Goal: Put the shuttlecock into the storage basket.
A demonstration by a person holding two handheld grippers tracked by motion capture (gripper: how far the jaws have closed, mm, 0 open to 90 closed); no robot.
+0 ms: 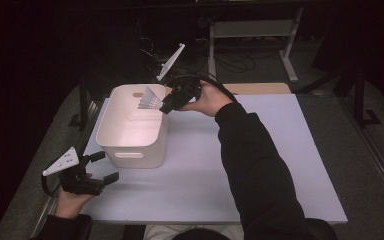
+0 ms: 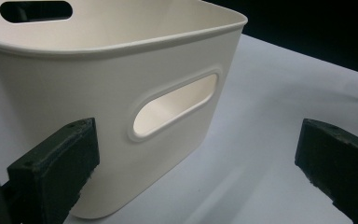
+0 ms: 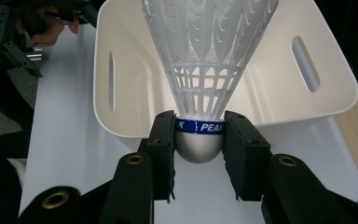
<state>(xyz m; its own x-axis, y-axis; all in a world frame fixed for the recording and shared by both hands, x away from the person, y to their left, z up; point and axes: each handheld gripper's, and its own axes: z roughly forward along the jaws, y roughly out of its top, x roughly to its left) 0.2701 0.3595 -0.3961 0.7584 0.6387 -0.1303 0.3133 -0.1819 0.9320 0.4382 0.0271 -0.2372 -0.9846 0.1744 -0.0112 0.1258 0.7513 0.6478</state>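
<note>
The white plastic shuttlecock is sitting clamped by its rounded base between the 2 black jaws of the right gripper, with a blue band lettered "PEAK" showing just above the pads. Its net skirt is flaring away from the jaws and pointing toward the open mouth of the white bin. In the high view, the shuttlecock is hanging over the bin's far right corner, above the rim and not touching the walls, while the right gripper is reaching in from the right with its jaws clenched on the base. The right hand is wrapping around the gripper body, a dark sleeve is running back toward the bottom edge, and a black cable is looping over the wrist.

The bin is standing upright on the pale table, toward the table's left side, and an oval handle slot is showing in its near wall. The left gripper is resting low at the table's near left corner, held in the left hand, close to the bin's near wall but apart from it. In the left gripper view, its 2 jaws are standing wide and released, with nothing between them, and the bin is standing just ahead.
</note>
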